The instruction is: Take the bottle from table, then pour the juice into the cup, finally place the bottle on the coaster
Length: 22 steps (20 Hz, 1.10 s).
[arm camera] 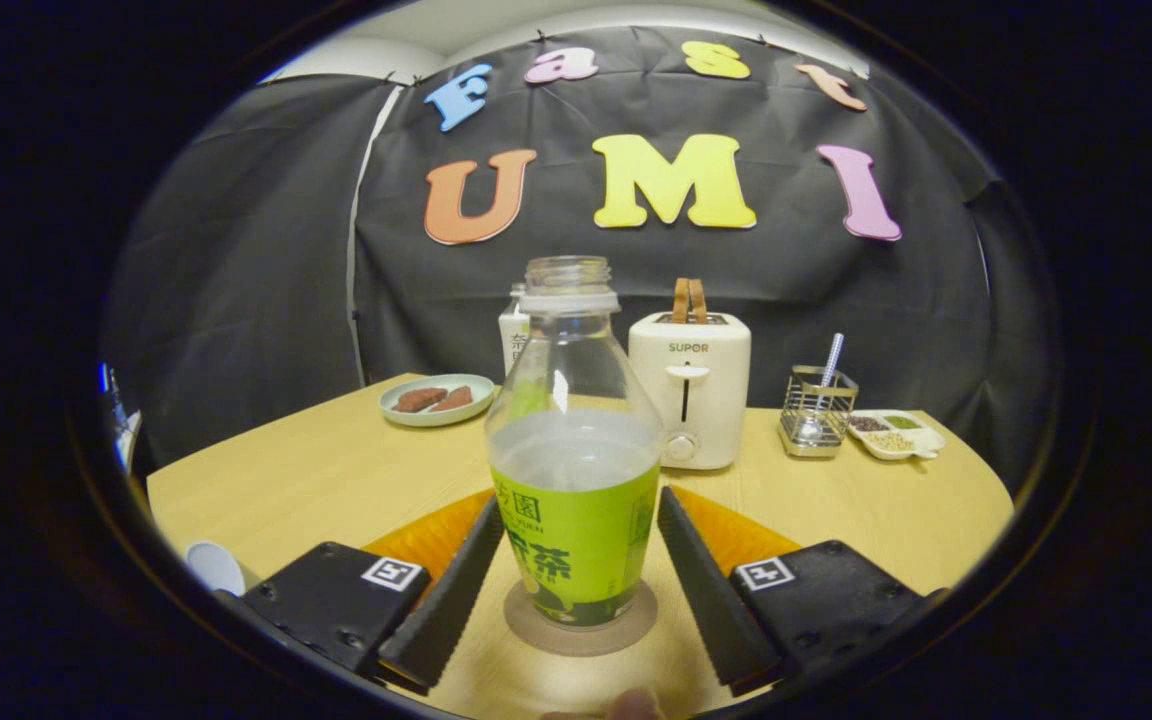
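The bottle stands upright on a round brown coaster on the wooden counter, right between the two fingers of the tool. The tool is spread: its ridged black fingers flank the bottle's green label on either side, and a thin gap shows between each finger and the bottle, so neither seems to press on it. The bottle has no cap; its clear upper part narrows to an open neck, and liquid fills it up to just above the label.

An orange mat lies on the counter under and behind the fingers, its edges showing on both sides of the bottle. A white cup sits at the near left part of the counter, just beside the tool's left body.

Beyond the bottle, a cream toaster stands with two brown slices poking from its top. A white carton is partly hidden behind the bottle's neck. To the left of that, a pale green plate holds two reddish-brown pieces. Right of the toaster, a wire holder carries a utensil with a striped handle, and just beside it lies a small white dish with divided sections of green and brown bits.

A fingertip shows at the very near edge, below the coaster.
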Available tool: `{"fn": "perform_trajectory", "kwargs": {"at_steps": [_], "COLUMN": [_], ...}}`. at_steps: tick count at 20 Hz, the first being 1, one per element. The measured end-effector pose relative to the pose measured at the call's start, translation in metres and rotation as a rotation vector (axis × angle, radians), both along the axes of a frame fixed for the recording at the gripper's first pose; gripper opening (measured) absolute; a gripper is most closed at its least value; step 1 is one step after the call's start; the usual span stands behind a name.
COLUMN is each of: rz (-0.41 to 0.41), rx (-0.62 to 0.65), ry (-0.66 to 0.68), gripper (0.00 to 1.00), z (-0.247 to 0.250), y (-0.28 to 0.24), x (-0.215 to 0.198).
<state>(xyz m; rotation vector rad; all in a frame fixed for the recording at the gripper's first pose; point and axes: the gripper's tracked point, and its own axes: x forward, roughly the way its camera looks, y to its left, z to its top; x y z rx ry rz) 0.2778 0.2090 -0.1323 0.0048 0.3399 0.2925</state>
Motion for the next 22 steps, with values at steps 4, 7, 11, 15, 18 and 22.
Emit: {"fn": "perform_trajectory", "kwargs": {"at_steps": [4,7,11,15,18,22], "rz": [-0.021,-0.028,-0.08,-0.257,-0.302,-0.317], "rx": [0.035,0.065,0.083,-0.002,-0.034,-0.019], "ry": [0.012,0.018,-0.03,-0.143,-0.202,-0.252], "gripper": [1.0,1.0,1.0,1.0,1.0,1.0], "z": [0.005,0.014,0.04,0.075,0.093,0.118], "y": [-0.003,-0.006,-0.029,-0.088,-0.11,-0.134], "x": [-0.01,-0.035,-0.09,-0.158,-0.206,-0.256]}}
